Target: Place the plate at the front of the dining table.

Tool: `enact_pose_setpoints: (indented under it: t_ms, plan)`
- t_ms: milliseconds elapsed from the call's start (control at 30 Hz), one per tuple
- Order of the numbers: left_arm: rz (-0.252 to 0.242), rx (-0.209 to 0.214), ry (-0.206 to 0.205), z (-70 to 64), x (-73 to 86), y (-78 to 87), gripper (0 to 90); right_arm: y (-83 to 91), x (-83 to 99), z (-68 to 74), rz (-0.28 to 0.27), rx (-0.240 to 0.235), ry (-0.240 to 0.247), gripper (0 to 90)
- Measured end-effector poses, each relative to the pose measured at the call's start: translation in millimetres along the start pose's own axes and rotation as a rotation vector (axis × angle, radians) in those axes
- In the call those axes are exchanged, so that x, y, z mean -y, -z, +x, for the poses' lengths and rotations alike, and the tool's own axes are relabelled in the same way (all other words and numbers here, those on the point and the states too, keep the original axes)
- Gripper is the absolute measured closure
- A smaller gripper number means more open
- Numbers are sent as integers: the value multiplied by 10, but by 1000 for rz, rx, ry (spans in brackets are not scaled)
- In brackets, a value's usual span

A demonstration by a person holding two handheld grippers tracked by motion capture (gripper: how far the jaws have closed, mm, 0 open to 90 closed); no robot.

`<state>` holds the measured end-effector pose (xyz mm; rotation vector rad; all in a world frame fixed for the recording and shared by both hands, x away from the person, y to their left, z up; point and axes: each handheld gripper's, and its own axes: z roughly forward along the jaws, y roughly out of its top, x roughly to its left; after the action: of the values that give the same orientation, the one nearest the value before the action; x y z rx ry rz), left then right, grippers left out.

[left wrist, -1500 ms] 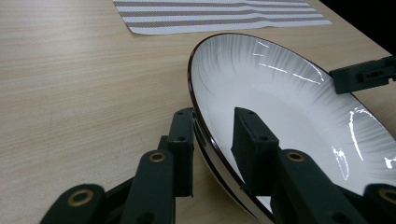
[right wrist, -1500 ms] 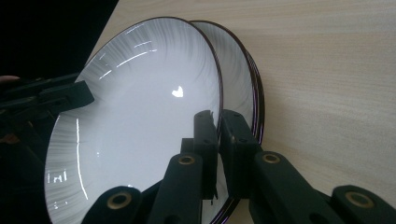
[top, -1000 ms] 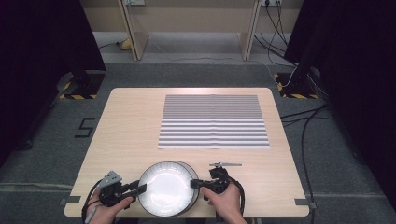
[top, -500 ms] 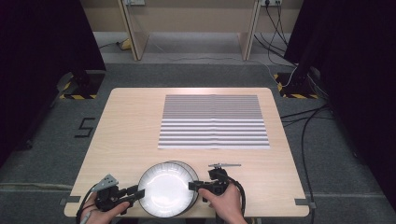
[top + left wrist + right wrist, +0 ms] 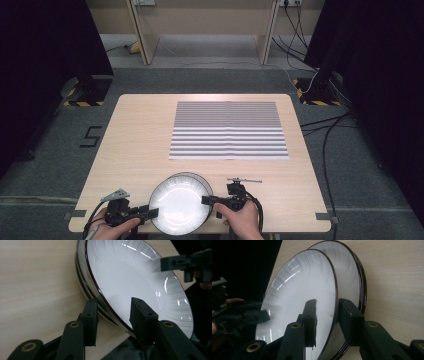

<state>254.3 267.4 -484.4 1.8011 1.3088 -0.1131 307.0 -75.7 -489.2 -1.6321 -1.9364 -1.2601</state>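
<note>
A stack of white plates (image 5: 180, 202) with dark rims sits at the table's front edge. My left gripper (image 5: 152, 212) is at the stack's left rim and my right gripper (image 5: 206, 200) at its right rim. In the right gripper view the top plate (image 5: 299, 282) is tilted up off the lower plate (image 5: 348, 270), and my right gripper (image 5: 327, 312) is shut on its rim. In the left gripper view my left gripper (image 5: 113, 312) stands open, straddling the top plate's (image 5: 137, 277) edge above the lower rims (image 5: 81, 282). The right gripper (image 5: 175, 262) shows across the plate.
A black-and-white striped mat (image 5: 229, 130) lies flat on the far half of the wooden table (image 5: 140, 140). Cables run over the grey floor to the right. Dark stands flank the table, and the front edge is right under the plates.
My left gripper has shifted a little toward the front edge, staying at the plate's left rim. The right gripper and the plates have hardly moved.
</note>
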Motion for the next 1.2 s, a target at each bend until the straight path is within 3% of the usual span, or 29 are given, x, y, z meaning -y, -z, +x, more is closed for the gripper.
enact_pose_setpoints:
  t_ms: [100,267,333,367,400,500,600,667,867,1200]
  plan:
    - [21,-21,-20,-45,-21,-17,585,8,-4,-32,-2,-21,-35,686]
    - [38,-35,-30,-62,-57,-18,600,6,-9,-13,1,-6,-21,695]
    - [57,-41,-47,-78,-81,-25,618,-5,-17,-28,3,-20,-37,781]
    - [57,-41,-47,-78,-81,-25,627,-5,-17,-28,3,-20,-37,781]
    - [61,-49,-57,-84,-89,-27,627,-16,-13,-24,-4,-21,-32,804]
    - [67,-63,-79,-72,-107,-34,634,-41,-30,52,-10,31,61,808]
    - [52,-59,-78,-50,-115,-33,643,-48,-76,38,-24,5,39,815]
    - [49,-63,-84,-40,-123,-36,648,-50,-94,48,-29,8,56,814]
    - [33,-78,-84,-28,-148,-50,653,-88,-124,29,-13,-1,44,755]
    - [25,-94,-84,-30,-147,-61,639,-153,-58,-72,29,-71,-7,699]
